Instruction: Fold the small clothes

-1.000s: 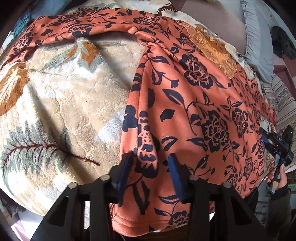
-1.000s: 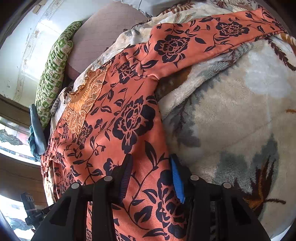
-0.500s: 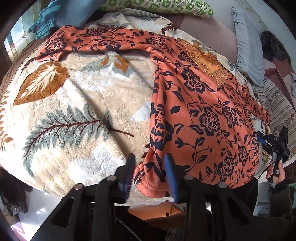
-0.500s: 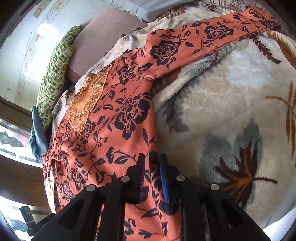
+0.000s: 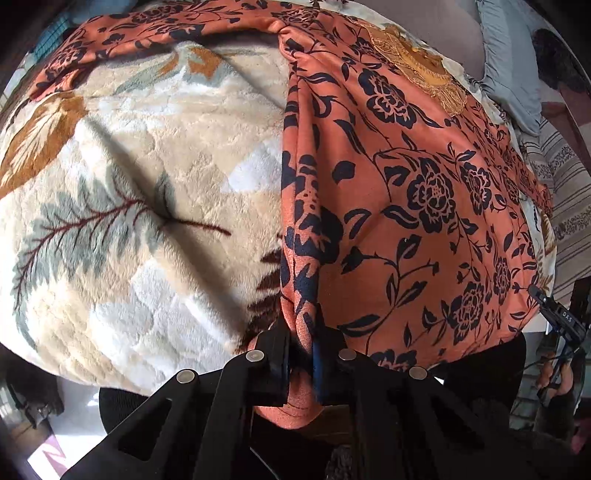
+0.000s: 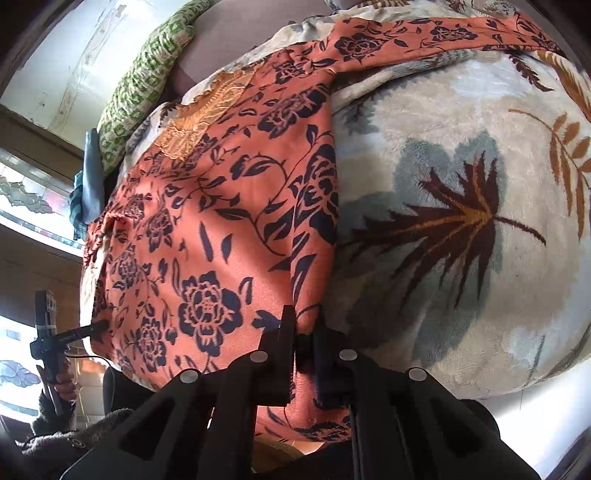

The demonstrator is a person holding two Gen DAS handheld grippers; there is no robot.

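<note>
1. Orange floral garment point(image 5: 424, 206) is pinched at its bottom hem corners by both grippers; jaws have just been closing, with fabric between them.
2. Left gripper point(image 5: 301, 354) is clamped on the hem corner at lower centre of the left wrist view, cloth bunched between the pads.
3. Right gripper point(image 6: 303, 347) is clamped on the opposite hem corner, lower centre of the right wrist view.
4. Risk: only a thin edge is caught, so slipping out on lift is judged likely if pulled too fast.
5. Risk: plush blanket point(image 5: 140, 206) may drag the fabric, causing an uneven fold or trailing sleeves.
6. Garment is spread flat on the bed, neckline embroidery point(image 5: 417, 70) at upper right, one sleeve point(image 5: 155, 29) stretched to upper left.
7. Dark blue flower print, soft knit, lightly wrinkled.
</note>
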